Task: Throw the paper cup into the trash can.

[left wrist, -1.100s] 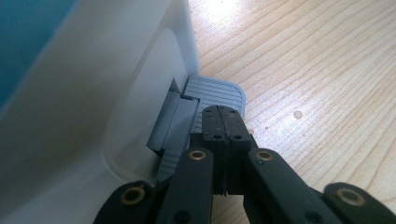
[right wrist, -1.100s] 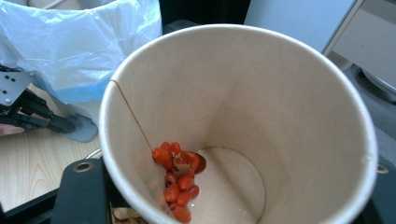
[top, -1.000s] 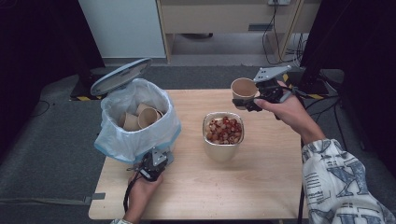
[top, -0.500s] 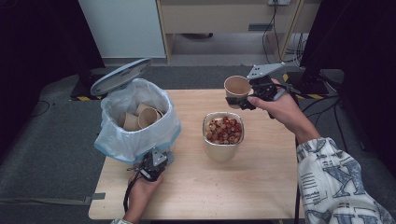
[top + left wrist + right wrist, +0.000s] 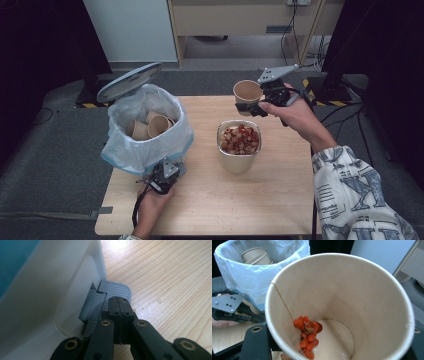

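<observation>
Inventory, L to R. Item 1: pedal bin w/ pale liner, far L of table; lid tipped up and back; used paper cups lying inside. Lid's up, as I read it, because my left gripper is bearing on the grey pedal at the bin's foot. Jaws fully closed, pads meeting, nothing between them; closed tips sit on the pedal's ribbed face, bin wall just beside. L hand comes in from the near edge, forearm low, gripper pointing away from me into the bin base. Item 2: foil-look bowl, table centre, heaped w/ red berries — prob. the collecting pot for leftovers. Item 3: paper cup in the right gripper, raised off the table beyond the bowl, toward the far R edge. Jaws closed on the cup's wall, narrow gap taken up by the cup; mouth tilted toward the gripper cam, so a small clump of leftover berries sits low against the inside wall. R hand reaches fwd and L from the patterned sleeve, wrist lifted, grey plate on top. My guess: contents go to the bowl, then cup to the bin.
</observation>
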The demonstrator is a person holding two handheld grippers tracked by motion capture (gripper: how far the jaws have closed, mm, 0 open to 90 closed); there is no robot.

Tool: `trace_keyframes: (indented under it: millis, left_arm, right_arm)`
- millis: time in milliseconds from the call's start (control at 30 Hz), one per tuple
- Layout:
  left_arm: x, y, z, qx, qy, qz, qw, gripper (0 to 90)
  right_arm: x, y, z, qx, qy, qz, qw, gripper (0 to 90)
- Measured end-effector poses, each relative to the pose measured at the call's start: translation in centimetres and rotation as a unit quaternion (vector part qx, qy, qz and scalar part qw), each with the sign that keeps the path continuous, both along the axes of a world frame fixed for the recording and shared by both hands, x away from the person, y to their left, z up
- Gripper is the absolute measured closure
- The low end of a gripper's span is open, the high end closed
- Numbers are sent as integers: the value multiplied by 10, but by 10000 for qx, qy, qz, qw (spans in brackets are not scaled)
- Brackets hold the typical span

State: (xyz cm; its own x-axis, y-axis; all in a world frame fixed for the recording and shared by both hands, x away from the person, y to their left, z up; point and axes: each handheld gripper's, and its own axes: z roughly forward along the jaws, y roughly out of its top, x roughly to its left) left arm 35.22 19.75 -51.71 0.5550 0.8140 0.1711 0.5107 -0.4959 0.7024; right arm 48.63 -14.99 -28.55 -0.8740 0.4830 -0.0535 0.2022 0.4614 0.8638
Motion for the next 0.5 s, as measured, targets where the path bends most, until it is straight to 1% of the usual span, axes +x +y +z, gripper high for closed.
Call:
trace_keyframes:
  millis: [500]
  left_arm:
    - [0, 0, 0, 6, 3, -6, 10000, 895]
  right_arm:
    - [1, 19, 3, 89, 105, 134, 9998, 305]
